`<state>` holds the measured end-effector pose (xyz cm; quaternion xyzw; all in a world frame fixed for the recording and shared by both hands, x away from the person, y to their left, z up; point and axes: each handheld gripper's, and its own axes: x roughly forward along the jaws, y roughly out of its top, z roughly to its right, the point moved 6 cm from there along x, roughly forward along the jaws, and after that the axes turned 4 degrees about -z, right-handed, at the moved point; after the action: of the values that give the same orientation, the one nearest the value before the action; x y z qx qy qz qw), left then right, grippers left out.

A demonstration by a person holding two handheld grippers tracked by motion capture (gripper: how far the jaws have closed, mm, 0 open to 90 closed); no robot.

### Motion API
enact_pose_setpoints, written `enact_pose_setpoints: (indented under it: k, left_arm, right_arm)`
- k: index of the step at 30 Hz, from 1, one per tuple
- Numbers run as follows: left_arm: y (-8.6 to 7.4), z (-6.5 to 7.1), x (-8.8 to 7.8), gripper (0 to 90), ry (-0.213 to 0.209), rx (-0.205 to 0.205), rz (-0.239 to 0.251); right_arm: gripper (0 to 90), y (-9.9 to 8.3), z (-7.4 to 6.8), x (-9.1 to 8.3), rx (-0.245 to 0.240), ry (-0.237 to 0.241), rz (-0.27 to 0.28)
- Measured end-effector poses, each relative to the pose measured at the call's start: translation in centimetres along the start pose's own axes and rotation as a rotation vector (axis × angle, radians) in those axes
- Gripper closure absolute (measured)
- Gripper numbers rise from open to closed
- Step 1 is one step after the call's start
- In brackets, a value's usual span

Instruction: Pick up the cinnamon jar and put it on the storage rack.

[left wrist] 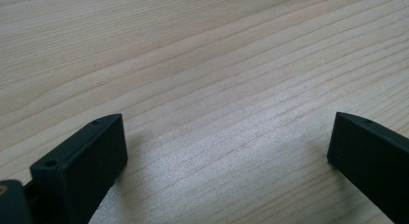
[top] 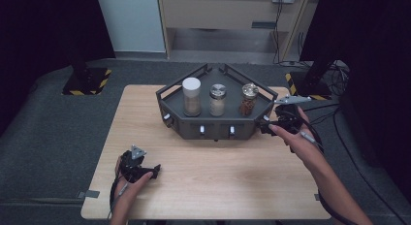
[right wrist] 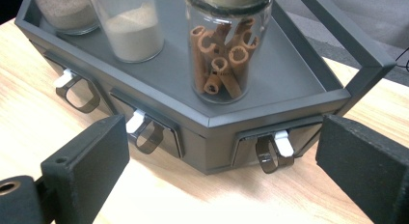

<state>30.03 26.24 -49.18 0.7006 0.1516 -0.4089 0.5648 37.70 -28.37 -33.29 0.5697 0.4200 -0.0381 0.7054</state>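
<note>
A dark grey angular rack [top: 170, 103] stands at the far middle of the wooden table [top: 213, 181]. On it are a white-capped jar [top: 191, 96], a metal-lidded jar of pale powder [top: 217, 100] and a jar of cinnamon sticks [top: 248, 100]. Small drawers with white-tabbed loop handles line its front. My right gripper [top: 265, 125] is open at the rack's right front corner; in the right gripper view its jaws [right wrist: 224, 137] frame the rightmost drawer handle [right wrist: 275, 151] without touching it, below the cinnamon jar [right wrist: 222, 60]. My left gripper [top: 155, 170] rests open at the table's near left, over bare wood [left wrist: 226, 132].
Two more drawer handles [right wrist: 144, 132] [right wrist: 77, 91] sit to the left along the rack's front. A raised bar [right wrist: 347, 35] frames the rack's right side. Beyond the table lie grey floor, stand bases with yellow-black tape [top: 87, 82] and cables [top: 334, 79].
</note>
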Motion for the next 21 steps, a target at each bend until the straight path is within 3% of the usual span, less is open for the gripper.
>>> enact_pose_setpoints:
  k: [21]
  left_arm:
    - [0.0, 0.1, 0.0, 0.0, 0.003, -0.002, 0.000]
  right_arm:
    - [4.8, -1.5, -0.4, -0.9, -0.008, 0.005, -0.002]
